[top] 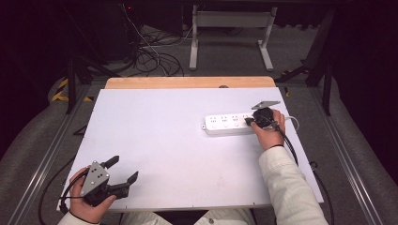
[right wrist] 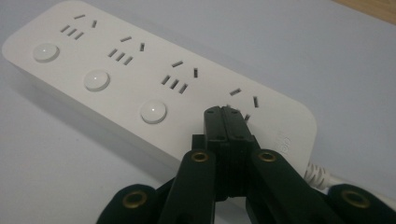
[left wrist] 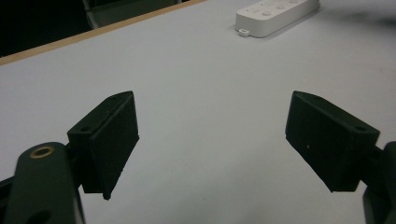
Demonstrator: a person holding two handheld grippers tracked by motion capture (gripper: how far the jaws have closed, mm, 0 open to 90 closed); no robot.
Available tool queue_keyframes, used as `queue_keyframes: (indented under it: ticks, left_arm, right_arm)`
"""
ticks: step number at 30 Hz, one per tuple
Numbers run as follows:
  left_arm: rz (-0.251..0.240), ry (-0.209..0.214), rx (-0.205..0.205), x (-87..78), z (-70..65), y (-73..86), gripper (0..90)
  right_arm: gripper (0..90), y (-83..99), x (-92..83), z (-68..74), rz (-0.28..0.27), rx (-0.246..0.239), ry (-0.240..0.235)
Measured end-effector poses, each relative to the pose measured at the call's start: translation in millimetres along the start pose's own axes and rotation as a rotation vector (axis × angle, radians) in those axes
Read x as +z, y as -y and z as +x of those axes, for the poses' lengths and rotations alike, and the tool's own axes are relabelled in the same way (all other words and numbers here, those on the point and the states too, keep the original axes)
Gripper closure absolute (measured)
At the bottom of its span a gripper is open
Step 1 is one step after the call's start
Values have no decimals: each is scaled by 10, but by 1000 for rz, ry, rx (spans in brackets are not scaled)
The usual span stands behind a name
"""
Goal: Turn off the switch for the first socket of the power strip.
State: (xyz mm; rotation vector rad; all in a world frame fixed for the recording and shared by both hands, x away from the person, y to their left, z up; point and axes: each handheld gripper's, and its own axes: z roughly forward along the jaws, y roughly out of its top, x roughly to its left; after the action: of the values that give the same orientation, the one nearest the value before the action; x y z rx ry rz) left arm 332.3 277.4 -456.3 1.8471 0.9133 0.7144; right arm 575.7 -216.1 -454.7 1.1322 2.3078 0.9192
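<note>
In the right gripper view, the closed jaws cover the fourth button of the power strip [right wrist: 154, 79], so whether the tips touch it cannot be told. The embossed mark at the strip's cord end is too faint to read, and its cord [right wrist: 322, 176] runs behind the gripper. In the left gripper view, the strip [left wrist: 275, 16] is cut off by the top edge.

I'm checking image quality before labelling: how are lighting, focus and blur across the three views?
High view: table evenly lit, surroundings dark, overall soft. Left gripper view: the near fingers are fairly sharp, the power strip far off is blurred. Right gripper view: power strip sharp with a soft shadow along its near edge; shut right hand-held gripper dark, little detail.
</note>
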Motion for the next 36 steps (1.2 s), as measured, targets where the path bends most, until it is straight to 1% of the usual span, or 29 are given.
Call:
queue_keyframes:
  ticks: [4, 5, 7, 8, 11, 15, 18, 21, 25, 26, 27, 29, 32, 33, 34, 35, 36]
  left_arm:
    - [0, 0, -6, -3, -7, 0, 174]
    - [-1, 1, -11, -4, -11, 1, 174]
    - [0, 0, -5, -8, -8, 3, 174]
    - [0, 1, -4, -10, -8, 4, 174]
    - [1, 1, -5, -14, -3, 7, 173]
    - [-1, 4, -11, -16, -10, 8, 173]
    - [0, 0, -2, -22, -9, 5, 173]
    - [-2, 2, -13, -18, -18, 9, 173]
    - [1, -1, -3, -28, -9, 10, 173]
    - [0, -2, -4, -30, -8, 10, 173]
    - [0, -3, -3, -33, -6, 11, 173]
    - [0, 0, -11, -29, -9, 13, 173]
    - [2, -2, -6, -27, -10, 7, 173]
    - [0, -3, -4, -24, -9, 4, 173]
    - [-2, 0, -13, -20, -13, 3, 173]
    - [-2, 1, -13, -19, -12, 1, 173]
    - [-1, 2, -13, -15, -10, 3, 173]
  right_arm:
    - [900, 0, 22, 26, -14, 13, -10]
    - [900, -8, 17, 36, -3, 5, -4]
    - [900, -14, 20, 57, -2, -6, 11]
    - [900, -7, 23, 51, -8, -1, 10]
    - [900, 13, 23, 33, -22, 39, -4]
    - [900, 41, 24, 13, -40, 59, -11]
    - [900, 73, 25, -7, -62, 86, -29]
    - [900, 89, 26, -14, -72, 89, -32]
    - [900, 118, 32, -33, -84, 101, -39]
    - [900, 133, 32, -44, -95, 104, -39]
    - [900, 142, 27, -49, -99, 106, -25]
    - [900, 154, 26, -51, -108, 101, -24]
    - [900, 128, 20, -40, -94, 87, -16]
    - [900, 109, 18, -31, -85, 74, -6]
    - [900, 90, 5, -22, -98, 59, 3]
    - [900, 65, -17, -15, -85, 40, -5]
    - [900, 52, -43, -7, -111, 30, -13]
